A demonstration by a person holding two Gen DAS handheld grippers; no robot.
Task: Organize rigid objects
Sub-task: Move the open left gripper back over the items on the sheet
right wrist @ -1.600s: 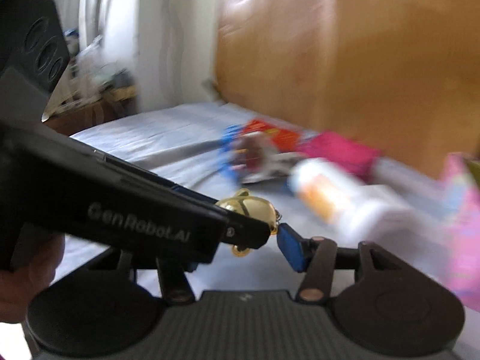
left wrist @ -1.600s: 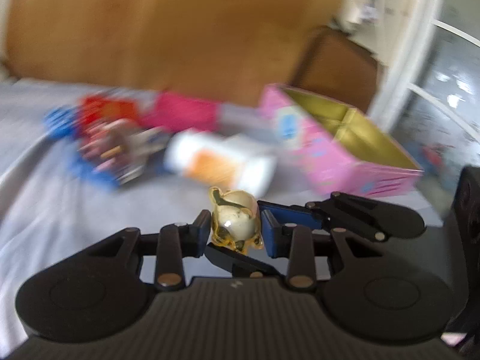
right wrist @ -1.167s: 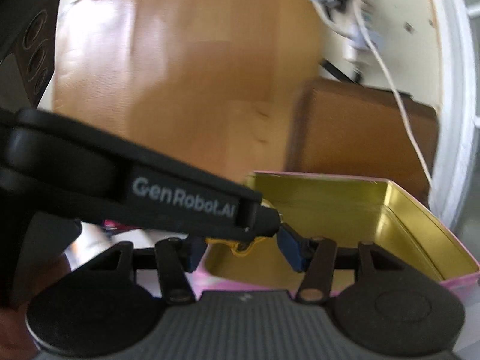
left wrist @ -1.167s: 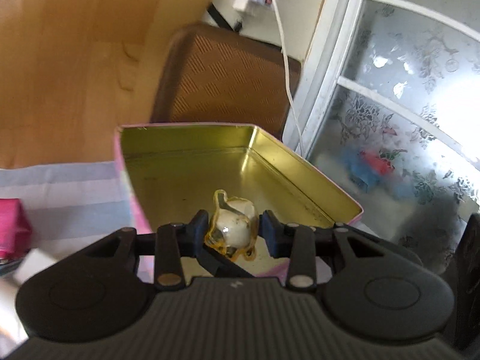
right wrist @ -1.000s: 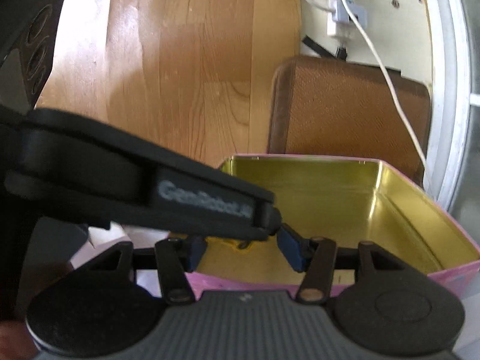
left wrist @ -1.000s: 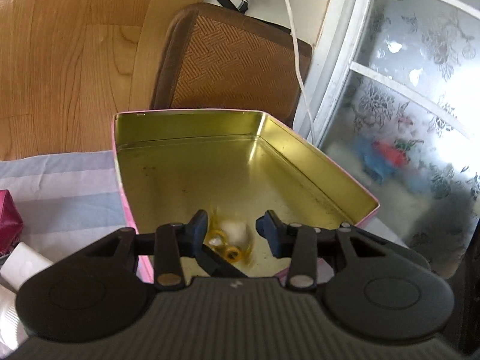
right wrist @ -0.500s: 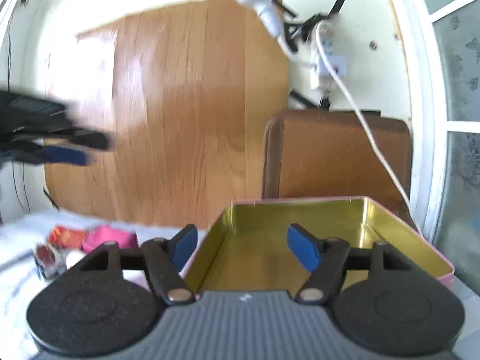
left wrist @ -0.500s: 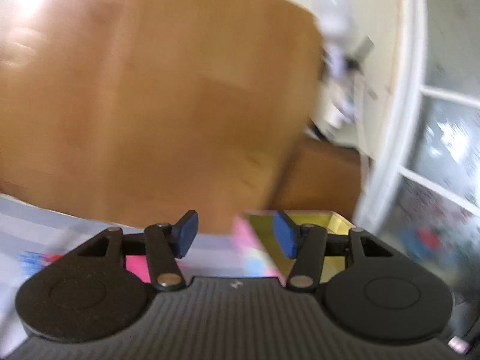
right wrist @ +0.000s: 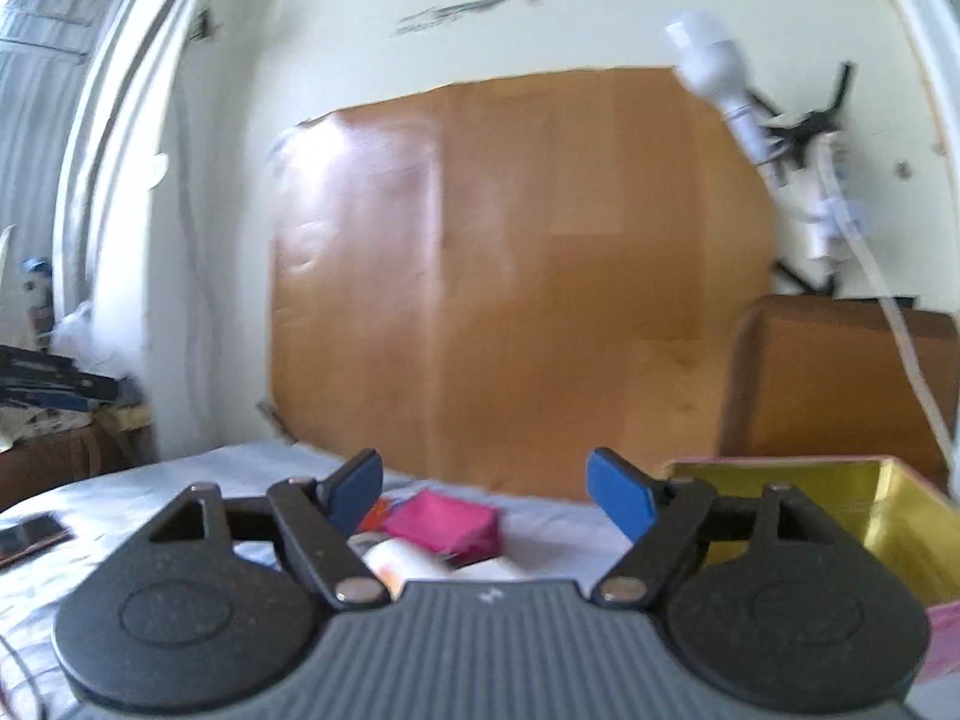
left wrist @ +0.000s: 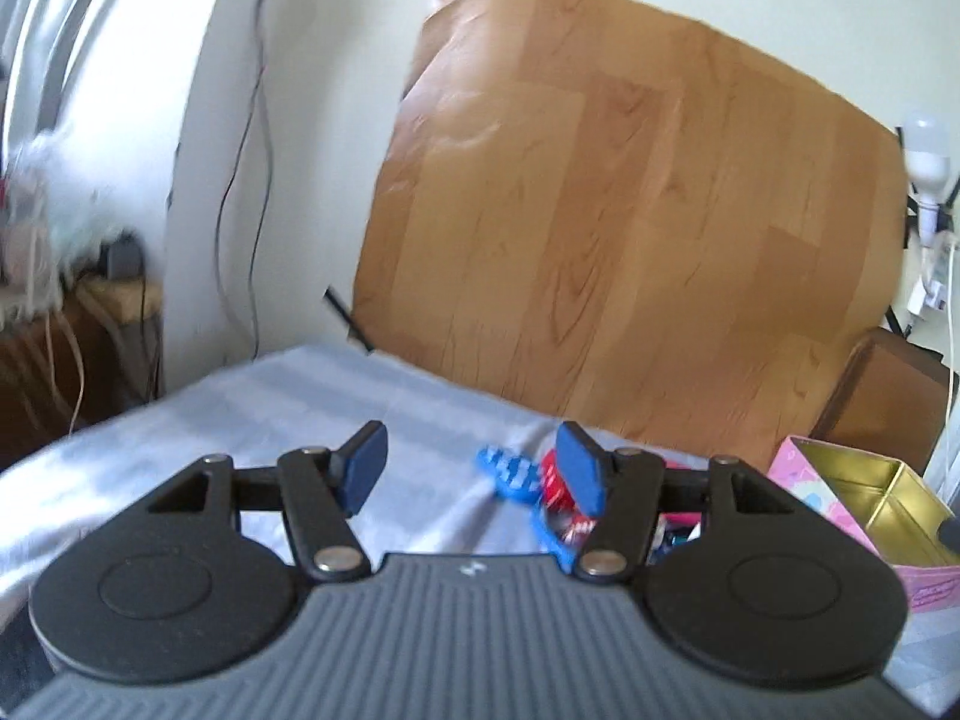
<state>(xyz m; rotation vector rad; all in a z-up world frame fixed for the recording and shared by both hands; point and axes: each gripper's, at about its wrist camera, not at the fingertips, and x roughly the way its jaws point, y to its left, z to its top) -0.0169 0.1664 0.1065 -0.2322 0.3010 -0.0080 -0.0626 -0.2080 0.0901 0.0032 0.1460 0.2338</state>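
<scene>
My left gripper (left wrist: 471, 468) is open and empty, held above the grey-sheeted bed (left wrist: 252, 420). Beyond its fingers lie a blue toy (left wrist: 507, 471) and a red packet (left wrist: 555, 489). The pink tin with a gold inside (left wrist: 864, 504) stands at the right edge. My right gripper (right wrist: 486, 489) is open and empty. Past it lie a pink box (right wrist: 444, 522) and a white tube with an orange label (right wrist: 402, 561). The tin (right wrist: 852, 510) is at its right. The gold figurine is not visible.
A wood-grain board (left wrist: 630, 210) leans on the wall behind the bed. A brown chair back (right wrist: 840, 378) stands behind the tin. A white bulb and cables (right wrist: 732, 90) hang on the wall. A cluttered side table (left wrist: 72, 312) is at the left. A dark phone (right wrist: 30, 531) lies on the sheet.
The left gripper let the gold figurine go into the tin and opened. Both grippers then swung away from the tin to the left, toward the pile on the bed.
</scene>
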